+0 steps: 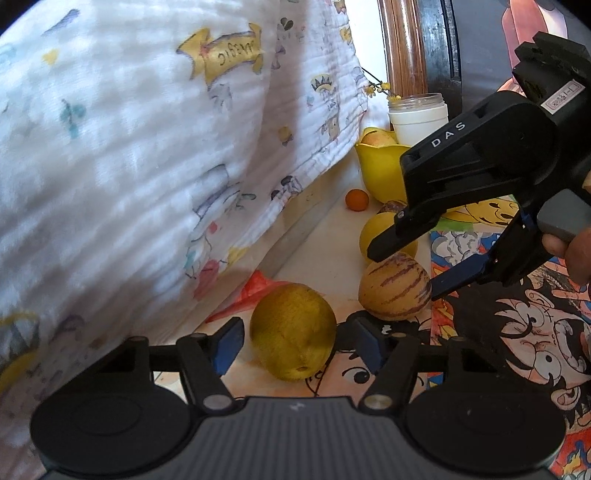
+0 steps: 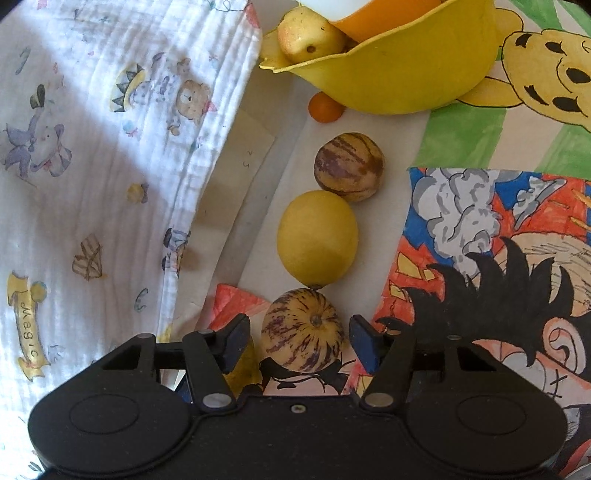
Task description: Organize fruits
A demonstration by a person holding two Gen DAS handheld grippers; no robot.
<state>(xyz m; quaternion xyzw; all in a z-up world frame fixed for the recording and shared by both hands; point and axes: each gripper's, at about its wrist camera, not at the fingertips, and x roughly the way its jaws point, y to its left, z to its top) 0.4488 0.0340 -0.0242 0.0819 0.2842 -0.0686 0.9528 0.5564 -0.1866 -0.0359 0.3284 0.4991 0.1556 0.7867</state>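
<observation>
Left hand-held gripper (image 1: 297, 345): jaws part-open around a yellow-green pear (image 1: 293, 332) lying on the surface (image 1: 317, 254); gaps visible between pads and fruit, no grip. Right hand-held gripper (image 2: 300, 341): jaws likewise part-open either side of a striped melon (image 2: 303, 329), pads close but not seen touching; in the left view its fingers flank the same melon (image 1: 394, 288), with a person's fingertips on the handle at the right edge. Beyond the melon, in a row: lemon (image 2: 317, 238) touching it, then a second striped melon (image 2: 349, 166) touching the lemon, then a small orange fruit (image 2: 325, 107) just beside a yellow bowl (image 2: 391, 81). In the bowl: a pale pear (image 2: 310, 35). Left of the row: printed white cloth (image 2: 92, 147). Under and right of the fruit: coloured cartoon drawings (image 2: 480, 240).
</observation>
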